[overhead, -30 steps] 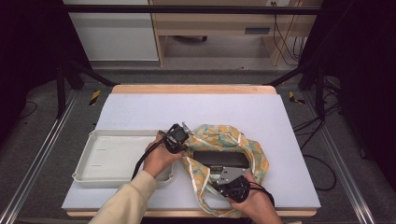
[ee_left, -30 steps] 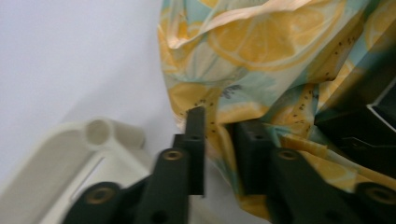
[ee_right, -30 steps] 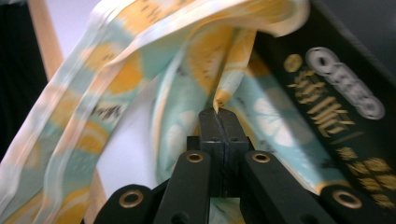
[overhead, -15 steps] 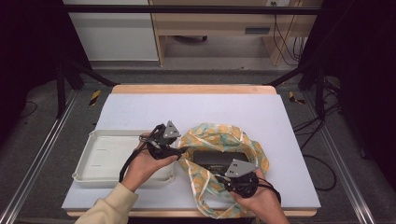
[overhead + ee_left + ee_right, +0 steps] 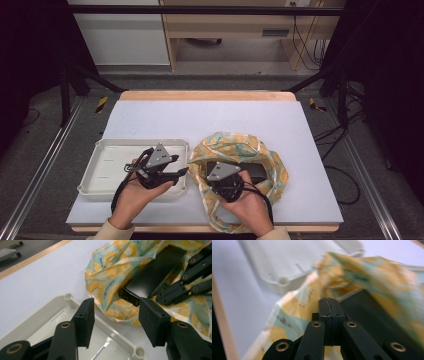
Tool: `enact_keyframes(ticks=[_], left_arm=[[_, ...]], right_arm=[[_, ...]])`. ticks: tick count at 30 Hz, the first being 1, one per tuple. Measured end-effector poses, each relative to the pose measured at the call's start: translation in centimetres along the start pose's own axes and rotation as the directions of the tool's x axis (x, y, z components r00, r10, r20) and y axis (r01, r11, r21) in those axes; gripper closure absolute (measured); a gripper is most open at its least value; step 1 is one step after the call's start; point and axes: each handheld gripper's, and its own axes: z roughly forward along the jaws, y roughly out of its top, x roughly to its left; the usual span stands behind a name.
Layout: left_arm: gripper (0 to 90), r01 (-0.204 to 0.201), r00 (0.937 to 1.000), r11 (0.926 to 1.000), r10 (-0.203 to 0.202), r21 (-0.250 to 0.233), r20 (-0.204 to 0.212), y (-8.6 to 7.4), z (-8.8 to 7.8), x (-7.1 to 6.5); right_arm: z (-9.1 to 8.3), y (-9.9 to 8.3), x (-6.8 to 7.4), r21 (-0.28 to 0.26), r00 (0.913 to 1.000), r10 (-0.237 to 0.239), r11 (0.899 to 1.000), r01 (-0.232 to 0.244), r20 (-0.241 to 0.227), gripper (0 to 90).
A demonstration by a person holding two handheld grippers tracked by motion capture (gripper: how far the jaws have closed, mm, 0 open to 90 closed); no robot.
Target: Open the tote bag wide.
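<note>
A yellow and teal patterned cloth bag [image 5: 235, 147] lies open on the white table top with a flat black box [image 5: 254, 171] in it. My left gripper [image 5: 181, 173] hovers over the right edge of a white tray [image 5: 107, 165]. It is open; its jaws have just been closing a little with nothing between them. In the left gripper view the left gripper [image 5: 116, 302] faces the bag [image 5: 112, 272] and box [image 5: 155, 272]. My right gripper [image 5: 214, 179] is over the bag's near side. In its own view the right gripper [image 5: 329, 302] is shut, nothing visible between the pads.
The tray [image 5: 50, 312] sits directly left of the bag. A long strip of bag fabric [image 5: 210, 210] trails toward the table's wooden front edge [image 5: 165, 229]. A desk and cables stand beyond the far edge.
My left gripper has let go of the bag's rim, opened and moved left to the tray's edge. My right gripper has moved left and farther in, over the bag.
</note>
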Motion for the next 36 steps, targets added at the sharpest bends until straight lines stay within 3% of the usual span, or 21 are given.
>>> enact_keyframes(ticks=[4, 7, 11, 14, 19, 26, 30, 35, 36], left_arm=[[49.7, 0.033, 0.9992, 0.9985, -0.032, -0.044, 0.024, -0.6, -0.4, -0.4], [53.5, 0.008, 0.9996, 0.9994, -0.007, -0.034, 0.028, -0.7, -0.3, -1.2], [61.5, 0.022, 0.9991, 0.9993, -0.021, -0.031, 0.036, -1.2, 0.3, -1.8], [67.7, 0.031, 0.998, 0.9991, -0.03, -0.028, 0.055, -1.4, 0.8, -2.4], [76.0, 0.015, 0.9967, 0.9992, -0.012, -0.037, 0.08, -1.6, 1.5, -4.0], [81.4, -0.028, 0.9942, 0.9995, 0.029, -0.014, 0.103, -1.8, 2.9, -6.2], [83.6, -0.028, 0.9936, 0.9995, 0.029, -0.015, 0.11, -1.7, 3.8, -6.7], [85.5, -0.027, 0.9927, 0.9996, 0.027, 0.002, 0.118, -1.5, 5.0, -7.2], [85.5, -0.025, 0.9916, 0.9997, 0.025, 0.002, 0.127, -1.4, 5.3, -7.2]], right_arm=[[1.8, -0.2, 1.3, 0.045, 0.9996, -0.018, 0.999, 0.019, -0.022, 90.0], [2.9, -0.7, 1.6, 0.072, 0.9997, -0.008, 0.997, 0.01, -0.024, 90.0], [3.9, -1.7, 1.5, 0.102, 0.9994, 0.01, 0.995, -0.007, -0.033, 90.0], [3.7, -1.9, 1.4, 0.089, 0.9993, 0.02, 0.996, -0.017, -0.031, 90.0], [1.7, -1.8, 1.2, 0.039, 0.9994, 0.03, 0.999, -0.03, -0.014, 90.0], [-3.7, -2.7, -0.7, -0.02, 0.9957, 0.065, 0.998, -0.064, 0.066, 90.0], [-7.2, -3.9, -3.2, -0.077, 0.9789, 0.122, 0.991, -0.11, 0.164, 90.0], [-10.0, -6.4, -7.4, -0.11, 0.9302, 0.212, 0.976, -0.188, 0.299, 90.0], [-10.0, -6.4, -7.4, -0.11, 0.9302, 0.212, 0.976, -0.188, 0.299, 90.0]])
